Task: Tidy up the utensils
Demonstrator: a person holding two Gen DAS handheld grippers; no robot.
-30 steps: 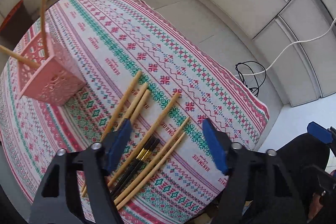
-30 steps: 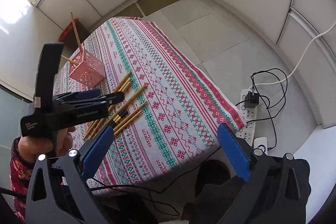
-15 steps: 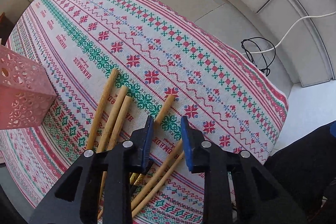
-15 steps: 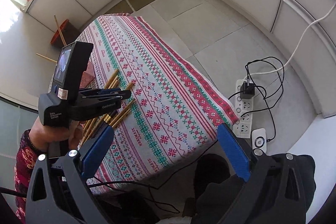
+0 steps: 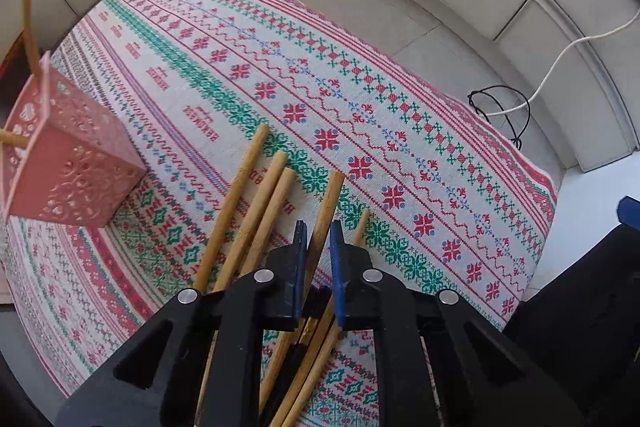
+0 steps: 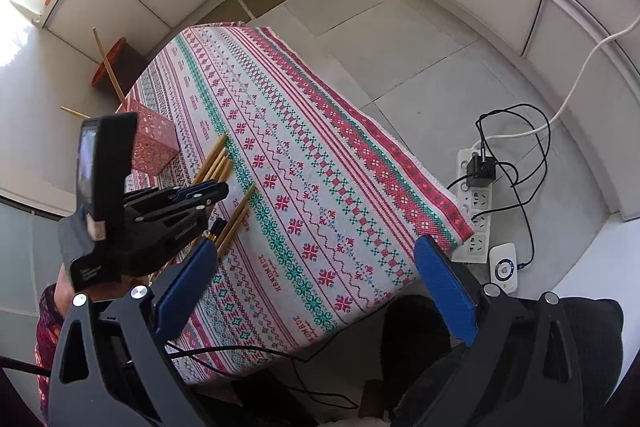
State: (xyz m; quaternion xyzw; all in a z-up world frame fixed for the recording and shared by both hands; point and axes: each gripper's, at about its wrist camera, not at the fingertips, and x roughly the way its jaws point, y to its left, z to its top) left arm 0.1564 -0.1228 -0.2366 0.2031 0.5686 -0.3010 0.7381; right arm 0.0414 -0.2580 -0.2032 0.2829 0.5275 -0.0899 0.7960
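The left tool [image 5: 318,243] is closed on one bamboo chopstick [image 5: 326,211], its blue pads pinching the shaft some way behind the blunt end, which sticks out ahead of the tool. The right tool [image 6: 316,291] hangs with its jaws wide apart and nothing between them, off the near edge of the surface [image 6: 320,167], well away from the work.

The other loose chopsticks [image 5: 248,211] lie on the patterned cloth just to the left of and under the left tool, close packed and partly crossing; a thinner pair and some dark ones with gold bands run beneath the tool's body. The pink perforated holder [image 5: 76,163] stands ahead and to the left of it, already carrying two sticks that lean outward.

The main risk, as I judge it, is the crowding. Whether the gripped stick is clear of its neighbours cannot be told, so lifting could drag or roll one toward the near edge. The grip sits off the middle of a long, smooth stick, so it may pivot or slip between the pads during the swing to the holder. The holder looks light: a stick arriving at a slant could tip it or knock the leaning sticks out.
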